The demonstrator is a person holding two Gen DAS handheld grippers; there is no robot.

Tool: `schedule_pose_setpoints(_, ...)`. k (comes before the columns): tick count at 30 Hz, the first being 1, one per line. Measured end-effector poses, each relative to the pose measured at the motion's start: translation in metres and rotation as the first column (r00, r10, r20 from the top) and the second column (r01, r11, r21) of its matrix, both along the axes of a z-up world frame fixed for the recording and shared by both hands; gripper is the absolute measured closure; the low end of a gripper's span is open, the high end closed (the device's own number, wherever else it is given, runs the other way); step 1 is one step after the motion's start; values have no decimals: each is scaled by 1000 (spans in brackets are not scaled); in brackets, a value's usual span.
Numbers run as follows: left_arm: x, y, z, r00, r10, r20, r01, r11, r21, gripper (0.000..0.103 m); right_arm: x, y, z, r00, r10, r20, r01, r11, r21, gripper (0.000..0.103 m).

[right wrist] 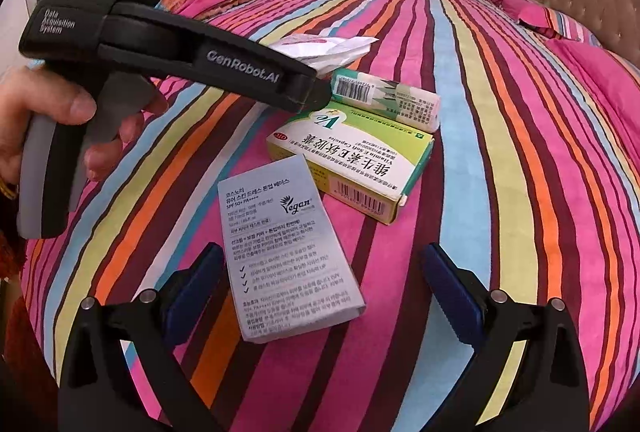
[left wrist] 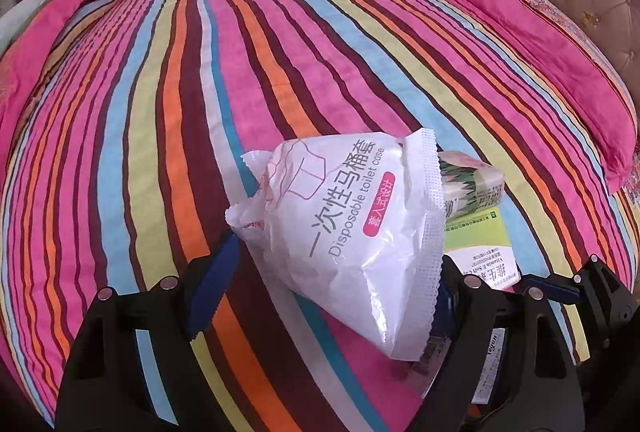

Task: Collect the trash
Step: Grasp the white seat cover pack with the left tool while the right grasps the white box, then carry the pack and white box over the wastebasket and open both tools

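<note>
I am at the pick-up step, with both tools down over the little heap of rubbish on the striped bed cover [right wrist: 500,191]. I take the green box [right wrist: 352,167] as my marker. The white packet [left wrist: 352,232] lies on the far side of it, towards the curtains, and sits between the fingers of the left gripper [left wrist: 338,256]. Its crumpled corner touches the tip of one blue pad. The other pad is hidden behind the packet, so I cannot tell whether the jaws are pinching it or only standing wide around it. A hand [right wrist: 60,111] is wrapped around that tool's handle.

A small green-and-white carton [right wrist: 384,95] lies just behind the green box and seems to touch it. The grey box [right wrist: 288,256] lies flat on the near side of the green box, just apart from its corner. The right gripper [right wrist: 322,252] is spread wide around the grey box. One pad is just beside the box's long edge and the other is well clear, so nothing is gripped there.

Next, I judge, the right jaws need to go lower and close across the grey box's narrow width. The left needs a firm squeeze on the packet before any lift, because the wrapper looks slippery and soft. I see no bin or bag in either view.
</note>
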State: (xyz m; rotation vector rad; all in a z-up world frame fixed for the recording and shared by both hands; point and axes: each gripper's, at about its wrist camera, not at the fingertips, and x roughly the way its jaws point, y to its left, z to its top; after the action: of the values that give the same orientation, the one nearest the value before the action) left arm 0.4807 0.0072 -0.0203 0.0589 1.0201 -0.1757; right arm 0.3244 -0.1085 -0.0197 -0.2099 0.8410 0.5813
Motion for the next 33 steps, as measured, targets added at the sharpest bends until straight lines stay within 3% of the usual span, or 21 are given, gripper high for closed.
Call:
schedule_pose_setpoints(4,3,4,-4,1000,-4,-12,4,999,-31,23,-2,7,-4,1000,-1,8,1,999,-51,19)
schedule_pose_setpoints(6,4,6,-5,1000,-14,-18,13,998,-59,33,-6,8,-3,1000,1,24,1,997,-76,25)
schedule_pose_setpoints(10,4,9,-5,1000,-15,-12,14,998,-68,43,-15,13,-1,998,39,41,-36,996,-83,48)
schedule_pose_setpoints(14,-3,11,-3,1000,-29,-2,29,997,-70,51,-21,10,0,999,30,44,-26,997,-75,49)
schedule_pose_setpoints(33,-107,48,21,994,69,88,-57,990,-128,51,-50,-33,13,984,-172,-33,174,984,41,50)
